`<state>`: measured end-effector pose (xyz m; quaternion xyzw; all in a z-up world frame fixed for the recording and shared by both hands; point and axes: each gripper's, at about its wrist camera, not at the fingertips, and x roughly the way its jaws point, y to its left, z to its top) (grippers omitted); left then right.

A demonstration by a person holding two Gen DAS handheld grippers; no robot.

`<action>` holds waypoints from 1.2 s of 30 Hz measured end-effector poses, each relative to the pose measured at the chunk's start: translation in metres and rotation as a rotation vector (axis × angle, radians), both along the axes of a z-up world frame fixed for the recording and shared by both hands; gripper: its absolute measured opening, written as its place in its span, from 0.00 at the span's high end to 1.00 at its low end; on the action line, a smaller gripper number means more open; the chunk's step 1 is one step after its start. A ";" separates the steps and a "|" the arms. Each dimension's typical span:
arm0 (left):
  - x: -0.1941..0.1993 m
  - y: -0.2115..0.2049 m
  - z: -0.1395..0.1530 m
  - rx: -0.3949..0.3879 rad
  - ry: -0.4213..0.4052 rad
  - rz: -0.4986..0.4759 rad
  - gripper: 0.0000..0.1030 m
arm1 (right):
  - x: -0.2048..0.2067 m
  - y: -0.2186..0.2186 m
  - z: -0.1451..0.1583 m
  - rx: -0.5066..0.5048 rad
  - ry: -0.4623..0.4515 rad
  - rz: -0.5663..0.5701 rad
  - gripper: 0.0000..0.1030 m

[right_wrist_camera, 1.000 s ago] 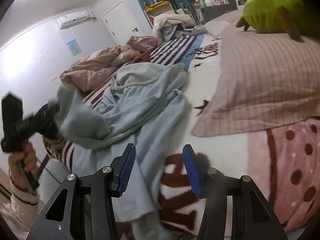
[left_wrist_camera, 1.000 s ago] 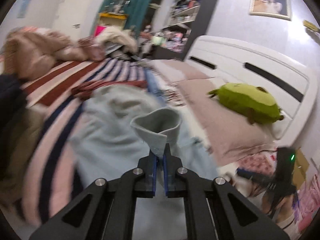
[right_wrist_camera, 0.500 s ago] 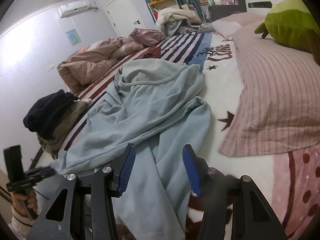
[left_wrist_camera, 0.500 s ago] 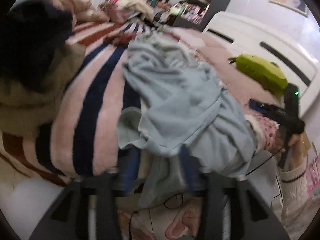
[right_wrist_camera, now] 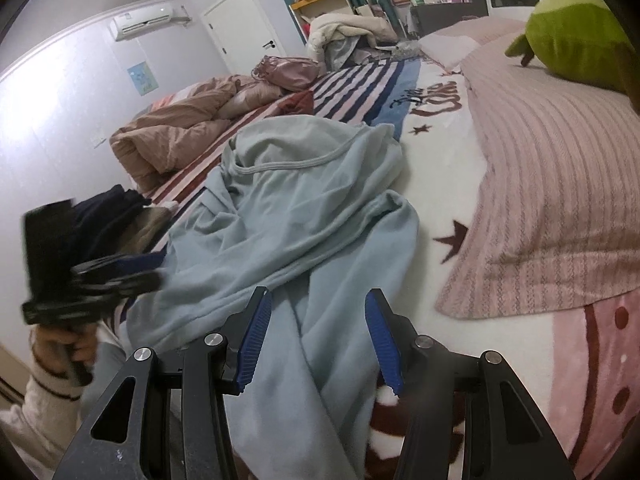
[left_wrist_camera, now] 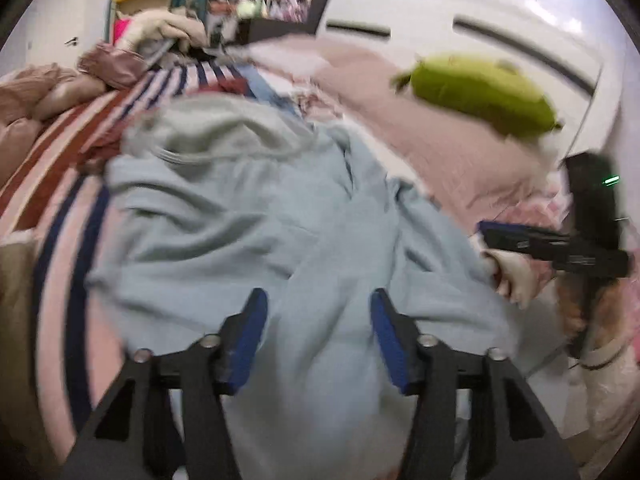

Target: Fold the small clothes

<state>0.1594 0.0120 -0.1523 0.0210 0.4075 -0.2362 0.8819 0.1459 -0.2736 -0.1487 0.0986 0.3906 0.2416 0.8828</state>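
A pale blue long-sleeved top lies crumpled on the bed, neckline toward the far side; it also shows in the right wrist view. My left gripper is open and empty just above the top's near part. My right gripper is open and empty over the fabric that hangs off the bed's near edge. The right gripper appears in the left wrist view at the right, and the left gripper in the right wrist view at the left.
A green plush toy lies on a pink pillow at the right. A brown quilt and a dark folded pile sit on the striped blanket at the left. A white headboard stands behind.
My left gripper has let go of the top's cuff and opened. It dipped below the bed edge, then came back over the top. The top has dropped flat on the bed. My right gripper stays open.
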 end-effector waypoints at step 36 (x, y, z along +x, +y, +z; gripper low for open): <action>-0.109 0.134 -0.045 -0.274 0.139 0.280 0.39 | -0.068 -0.016 -0.049 0.023 0.239 0.170 0.54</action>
